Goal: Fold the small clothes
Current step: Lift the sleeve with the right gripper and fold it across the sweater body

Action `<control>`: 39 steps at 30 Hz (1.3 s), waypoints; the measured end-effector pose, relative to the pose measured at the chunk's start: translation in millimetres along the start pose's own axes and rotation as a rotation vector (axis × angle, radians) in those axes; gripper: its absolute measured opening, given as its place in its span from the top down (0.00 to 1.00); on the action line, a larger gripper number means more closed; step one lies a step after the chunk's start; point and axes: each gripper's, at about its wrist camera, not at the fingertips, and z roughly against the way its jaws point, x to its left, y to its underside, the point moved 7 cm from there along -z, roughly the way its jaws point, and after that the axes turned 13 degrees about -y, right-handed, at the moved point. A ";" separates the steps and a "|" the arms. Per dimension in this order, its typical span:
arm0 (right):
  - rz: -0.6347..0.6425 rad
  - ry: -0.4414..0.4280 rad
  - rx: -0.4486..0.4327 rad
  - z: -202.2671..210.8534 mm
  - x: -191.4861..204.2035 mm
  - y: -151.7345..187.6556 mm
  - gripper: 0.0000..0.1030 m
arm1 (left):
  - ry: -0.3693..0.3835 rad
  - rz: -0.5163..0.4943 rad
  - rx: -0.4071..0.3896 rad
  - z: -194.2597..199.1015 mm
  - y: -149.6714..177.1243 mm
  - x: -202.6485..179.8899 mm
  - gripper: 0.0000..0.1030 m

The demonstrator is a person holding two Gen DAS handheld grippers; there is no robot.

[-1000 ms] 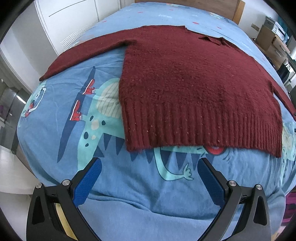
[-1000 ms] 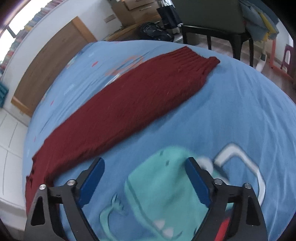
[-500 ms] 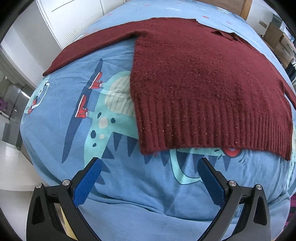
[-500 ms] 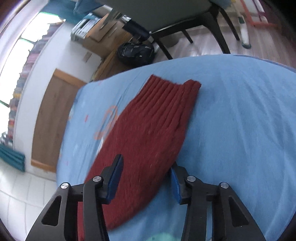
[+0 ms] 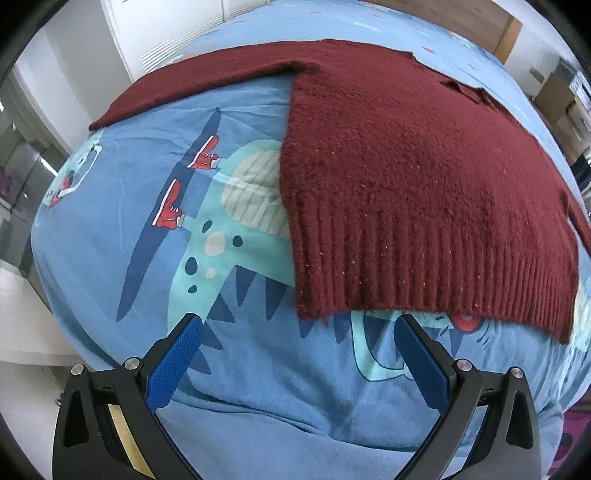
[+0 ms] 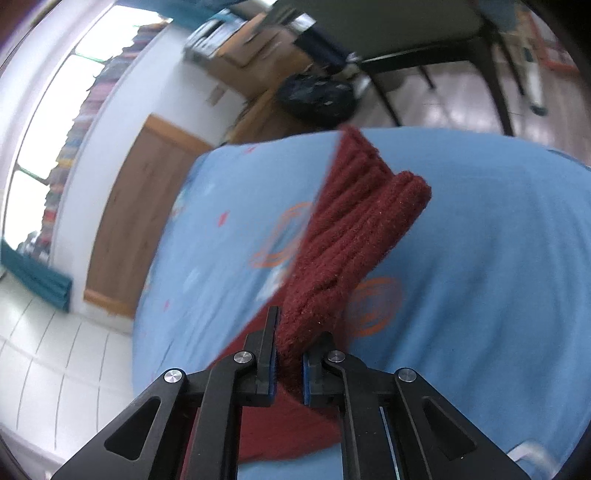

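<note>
The right gripper (image 6: 288,350) has just closed and now pinches the ribbed cuff end of a dark red knitted sweater's sleeve (image 6: 351,236), which rises from the blue pads and stands lifted above the bed (image 6: 498,258). The left gripper (image 5: 298,334) is spread wide, holding nothing, poised over bare bedding just short of the sweater's (image 5: 406,177) ribbed hem.

Only the left wrist view shows the sweater's body, lying flat on the bed with one sleeve stretched out to the far left. Only the right wrist view shows the pinched sleeve.

The bed is covered with a blue sheet (image 5: 110,240) printed with a teal dinosaur. In the blurred right wrist view, a wooden headboard (image 6: 140,221), a bright window, a chair (image 6: 424,33) and a dark bag (image 6: 317,96) on the floor lie beyond it.
</note>
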 end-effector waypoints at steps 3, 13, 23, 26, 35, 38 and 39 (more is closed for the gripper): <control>0.006 -0.048 0.055 -21.2 33.5 19.7 0.91 | 0.020 0.024 -0.004 0.2 -1.4 6.8 0.01; 0.028 -0.229 0.307 -114.4 158.8 151.1 0.91 | 0.084 0.128 -0.008 2.7 -0.4 45.2 0.01; 0.037 -0.361 0.489 -183.7 260.3 277.1 0.91 | 0.088 0.215 -0.022 -2.0 0.7 94.5 0.01; 0.073 -0.394 0.534 -194.0 287.6 308.6 0.91 | 0.091 0.243 -0.017 -6.2 2.7 108.1 0.01; 0.130 -0.465 0.664 -221.7 328.9 400.7 0.91 | 0.079 0.308 0.016 -22.8 11.1 138.8 0.01; 0.130 -0.474 0.701 -229.2 335.0 431.7 0.91 | 0.082 0.324 0.028 -26.8 14.4 143.6 0.01; 0.132 -0.477 0.711 -232.1 337.4 440.0 0.91 | 0.084 0.328 0.029 -27.2 15.3 145.6 0.01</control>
